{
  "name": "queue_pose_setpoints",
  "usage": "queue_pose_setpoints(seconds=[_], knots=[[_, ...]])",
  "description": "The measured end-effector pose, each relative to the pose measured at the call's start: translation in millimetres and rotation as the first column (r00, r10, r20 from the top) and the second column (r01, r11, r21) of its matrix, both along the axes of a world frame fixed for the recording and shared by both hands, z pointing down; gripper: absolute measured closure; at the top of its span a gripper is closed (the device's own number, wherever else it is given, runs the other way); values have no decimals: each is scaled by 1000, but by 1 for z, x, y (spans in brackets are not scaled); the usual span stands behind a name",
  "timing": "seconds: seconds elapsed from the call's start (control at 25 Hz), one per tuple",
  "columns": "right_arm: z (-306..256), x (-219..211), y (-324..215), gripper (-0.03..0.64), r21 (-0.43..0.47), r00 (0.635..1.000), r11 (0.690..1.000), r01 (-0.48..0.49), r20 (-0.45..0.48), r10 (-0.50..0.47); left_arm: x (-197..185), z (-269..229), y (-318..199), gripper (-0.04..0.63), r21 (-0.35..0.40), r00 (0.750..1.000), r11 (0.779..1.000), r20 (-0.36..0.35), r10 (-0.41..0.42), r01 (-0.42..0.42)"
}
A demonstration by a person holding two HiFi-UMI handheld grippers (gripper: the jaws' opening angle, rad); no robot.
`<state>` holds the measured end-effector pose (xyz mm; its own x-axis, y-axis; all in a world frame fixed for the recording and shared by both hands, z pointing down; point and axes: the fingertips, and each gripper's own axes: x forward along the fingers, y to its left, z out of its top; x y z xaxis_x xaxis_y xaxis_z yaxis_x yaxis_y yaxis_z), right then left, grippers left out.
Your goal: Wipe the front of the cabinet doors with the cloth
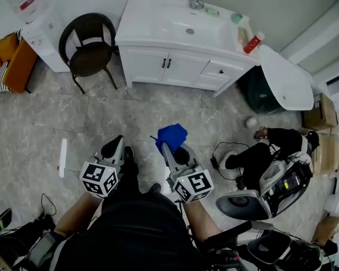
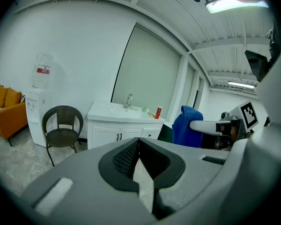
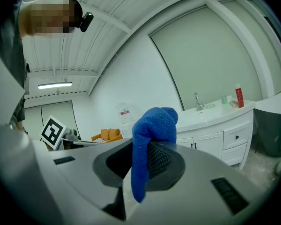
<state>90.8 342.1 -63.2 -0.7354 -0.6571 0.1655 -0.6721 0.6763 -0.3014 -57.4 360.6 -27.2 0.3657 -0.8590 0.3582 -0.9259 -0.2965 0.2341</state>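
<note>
The white vanity cabinet stands across the room, its two doors (image 1: 166,66) shut under the sink top. I am well short of it. A blue cloth (image 1: 172,135) sticks up from my right gripper (image 1: 169,148), which is shut on it. In the right gripper view the cloth (image 3: 152,135) hangs over the jaws, with the cabinet doors (image 3: 199,143) far behind. My left gripper (image 1: 114,145) is beside it, shut and holding nothing. Its jaws (image 2: 139,140) meet at the tip, and the doors (image 2: 117,135) and the cloth (image 2: 185,125) show beyond.
A black wicker chair (image 1: 89,47) stands left of the cabinet, with a water dispenser (image 1: 37,21) and an orange sofa (image 1: 11,61) further left. On the counter is a red bottle (image 1: 253,42). A dark bin (image 1: 260,92), a small ball (image 1: 250,121) and gear (image 1: 265,174) crowd the right.
</note>
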Motion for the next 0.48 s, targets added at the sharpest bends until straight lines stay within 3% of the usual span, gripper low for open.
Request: queue_pose_setpoints(seconds=[0.48], knots=[[30,-48,-115,568,-58,997,996,-64,-48,61,-53,19,-113,592,-36,998,998,-11,54,-54]])
